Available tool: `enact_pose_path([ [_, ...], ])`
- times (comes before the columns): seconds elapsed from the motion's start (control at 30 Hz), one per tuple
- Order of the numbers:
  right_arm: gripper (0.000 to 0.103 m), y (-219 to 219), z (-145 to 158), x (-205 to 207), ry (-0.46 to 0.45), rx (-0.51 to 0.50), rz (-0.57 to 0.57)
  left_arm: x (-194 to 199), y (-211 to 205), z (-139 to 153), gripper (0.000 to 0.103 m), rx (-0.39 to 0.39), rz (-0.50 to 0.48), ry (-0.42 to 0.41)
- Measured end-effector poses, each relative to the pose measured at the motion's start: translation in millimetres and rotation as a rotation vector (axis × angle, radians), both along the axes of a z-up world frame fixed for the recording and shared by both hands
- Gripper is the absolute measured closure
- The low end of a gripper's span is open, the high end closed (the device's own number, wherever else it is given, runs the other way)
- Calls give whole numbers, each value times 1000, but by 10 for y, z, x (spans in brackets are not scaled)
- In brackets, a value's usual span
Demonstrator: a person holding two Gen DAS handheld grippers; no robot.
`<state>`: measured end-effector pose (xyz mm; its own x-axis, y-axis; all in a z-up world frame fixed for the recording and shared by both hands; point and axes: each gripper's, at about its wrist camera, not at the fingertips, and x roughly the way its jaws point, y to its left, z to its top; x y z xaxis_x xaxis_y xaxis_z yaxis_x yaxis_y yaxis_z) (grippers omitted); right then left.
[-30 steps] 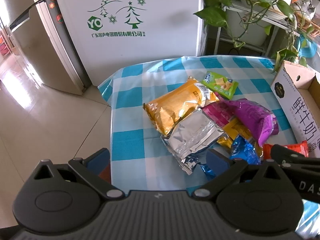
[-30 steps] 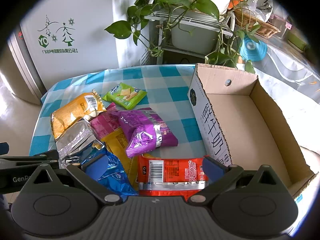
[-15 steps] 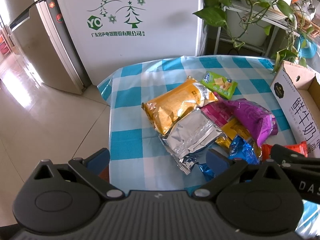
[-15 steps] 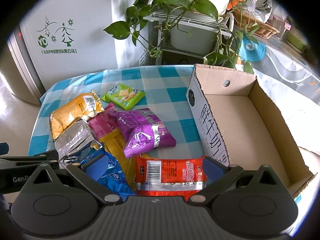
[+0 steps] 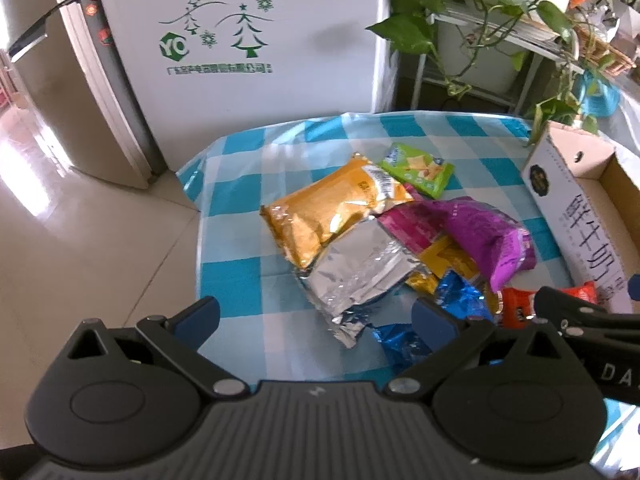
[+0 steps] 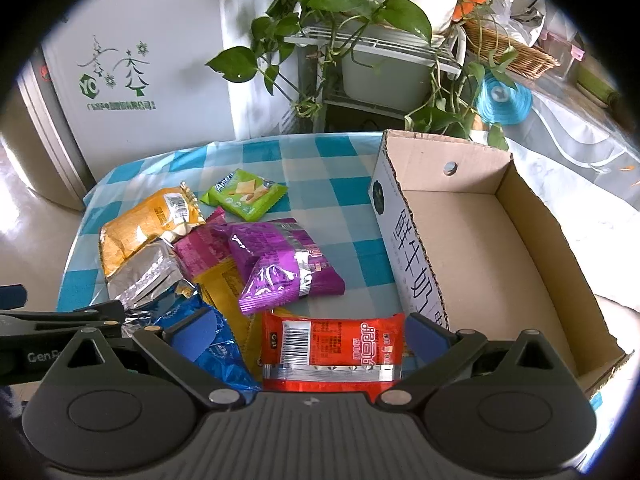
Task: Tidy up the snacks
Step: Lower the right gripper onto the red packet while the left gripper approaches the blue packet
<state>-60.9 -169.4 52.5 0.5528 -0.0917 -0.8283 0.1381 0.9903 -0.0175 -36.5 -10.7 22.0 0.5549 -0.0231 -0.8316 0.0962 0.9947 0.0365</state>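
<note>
A pile of snack packets lies on the blue-checked tablecloth (image 6: pixel 344 160): an orange bag (image 5: pixel 332 208), a silver bag (image 5: pixel 360 272), a green packet (image 6: pixel 244 192), a purple bag (image 6: pixel 280 264), a blue bag (image 6: pixel 224 344) and a red packet (image 6: pixel 332 344). An open cardboard box (image 6: pixel 480 240) stands to their right with nothing inside. My right gripper (image 6: pixel 308 332) hangs open just above the red packet, its fingers on either side of it. My left gripper (image 5: pixel 316 316) is open above the table's near edge, close to the silver bag's corner.
A white fridge door (image 5: pixel 248 40) with green print stands behind the table. A potted trailing plant on a white rack (image 6: pixel 380 52) is at the back right. The table's left edge (image 5: pixel 200 240) drops to a tiled floor. A wicker basket (image 6: pixel 512 48) sits far right.
Both grippers have shifted slightly forward over the pile; the snacks sit a little lower and nearer in both views. Nothing has been taken hold of.
</note>
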Motion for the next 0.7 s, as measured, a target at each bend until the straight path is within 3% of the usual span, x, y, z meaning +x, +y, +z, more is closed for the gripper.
enact_pose_path([
  [0.53,1,-698,298,-227,-155,318,-32,150,-124,-161,1,-140,-17,51],
  [0.7,4,-790,249,-262,-145,395,-37,183,-232,-286,1,-117,-2,53],
])
